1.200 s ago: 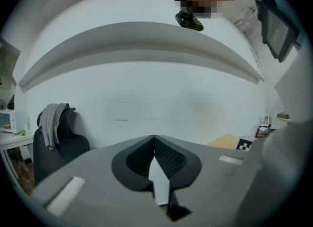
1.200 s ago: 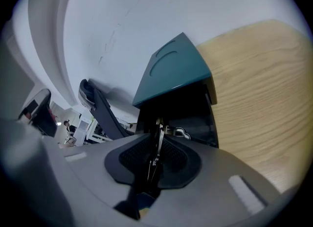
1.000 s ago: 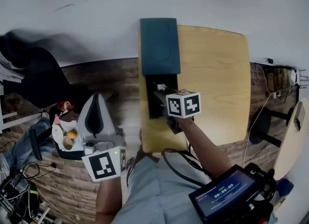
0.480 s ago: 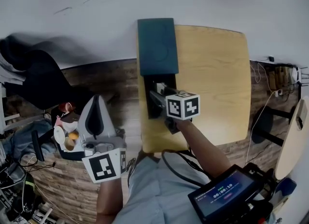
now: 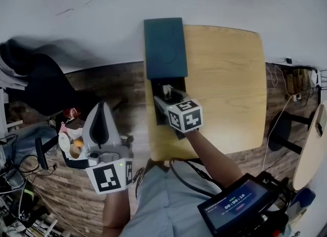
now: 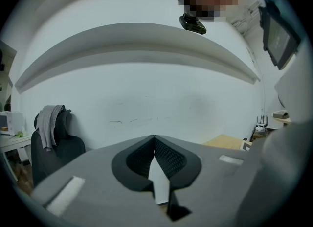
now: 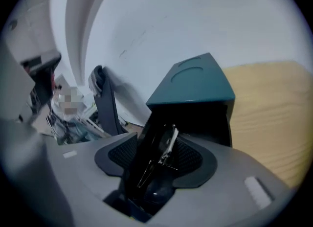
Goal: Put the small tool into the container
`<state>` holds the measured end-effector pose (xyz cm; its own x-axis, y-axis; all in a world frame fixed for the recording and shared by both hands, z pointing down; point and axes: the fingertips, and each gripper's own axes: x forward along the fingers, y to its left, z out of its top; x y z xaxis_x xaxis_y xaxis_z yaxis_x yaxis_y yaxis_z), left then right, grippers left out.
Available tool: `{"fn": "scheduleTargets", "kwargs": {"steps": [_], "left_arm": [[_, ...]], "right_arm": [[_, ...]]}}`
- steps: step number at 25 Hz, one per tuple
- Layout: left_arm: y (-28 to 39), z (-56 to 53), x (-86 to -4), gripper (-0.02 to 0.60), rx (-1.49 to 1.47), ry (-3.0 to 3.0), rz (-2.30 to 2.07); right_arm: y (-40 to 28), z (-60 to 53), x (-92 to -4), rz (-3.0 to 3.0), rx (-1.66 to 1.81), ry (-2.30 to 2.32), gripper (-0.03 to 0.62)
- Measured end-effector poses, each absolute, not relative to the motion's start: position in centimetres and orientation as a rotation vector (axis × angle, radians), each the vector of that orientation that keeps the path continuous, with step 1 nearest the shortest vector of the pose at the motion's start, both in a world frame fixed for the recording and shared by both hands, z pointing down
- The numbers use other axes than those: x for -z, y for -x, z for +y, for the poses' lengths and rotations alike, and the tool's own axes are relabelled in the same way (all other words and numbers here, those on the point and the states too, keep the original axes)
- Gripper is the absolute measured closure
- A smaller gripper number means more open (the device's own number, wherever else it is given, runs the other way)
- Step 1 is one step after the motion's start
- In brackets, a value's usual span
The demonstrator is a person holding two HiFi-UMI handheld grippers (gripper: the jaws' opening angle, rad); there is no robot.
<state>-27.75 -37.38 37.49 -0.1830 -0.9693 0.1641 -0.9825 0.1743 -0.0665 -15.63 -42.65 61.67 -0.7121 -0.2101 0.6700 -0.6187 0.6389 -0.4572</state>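
Opening just now, the released right tool (image 7: 157,147) straddles the small tool (image 7: 167,142) inside the container (image 7: 210,118) at the table's (image 5: 230,77) edge.

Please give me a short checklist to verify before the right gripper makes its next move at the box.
1. Right gripper jaws apart, having just been opening: ok.
2. Small tool inside the black container: ok.
3. Pads clear of the tool: ok.
4. Teal lid open, not blocking a way out: ok.
5. Tool settled flat on the bottom: cannot tell, too dark.
6. Left gripper shut, empty, away from the table: ok.
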Motion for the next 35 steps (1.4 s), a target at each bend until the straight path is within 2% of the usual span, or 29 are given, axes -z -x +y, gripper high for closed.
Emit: {"fn": "scheduleTargets", "kwargs": {"steps": [2, 5, 9, 12, 19, 26, 31, 35], "left_arm": [[27.6, -37.4, -37.4, 0.570, -0.248, -1.958, -2.341], [27.5, -37.4, -37.2, 0.570, -0.254, -1.966, -2.344], [27.4, -37.5, -37.2, 0.570, -0.250, -1.973, -2.341], [27.3, -37.7, -37.4, 0.571, -0.250, -1.980, -2.334], [26.3, -37.7, -36.3, 0.571, -0.225, -2.024, -2.320], [24.4, -36.9, -33.5, 0.570, -0.123, -2.126, -2.307], [22.6, -36.4, -29.7, 0.570, -0.018, -2.221, -2.309], [20.7, -35.6, -26.4, 0.570, 0.056, -2.292, -2.309]], "right_arm": [[15.8, -42.3, -61.7, -2.274, -0.745, -0.648, 0.344], [16.0, -42.0, -61.5, -2.271, -0.673, -0.644, 0.355], [15.2, -42.5, -61.2, -2.251, -1.024, -0.654, 0.336], [14.8, -43.4, -60.2, -2.254, -1.082, -0.679, 0.327], [14.4, -44.0, -57.0, -2.326, -0.838, -0.741, 0.309], [14.1, -42.7, -47.0, -2.559, -0.620, -0.831, 0.324], [13.5, -40.7, -37.7, -2.730, -0.436, -0.910, 0.390], [11.6, -39.0, -32.2, -2.805, -0.270, -1.035, 0.550]]}}
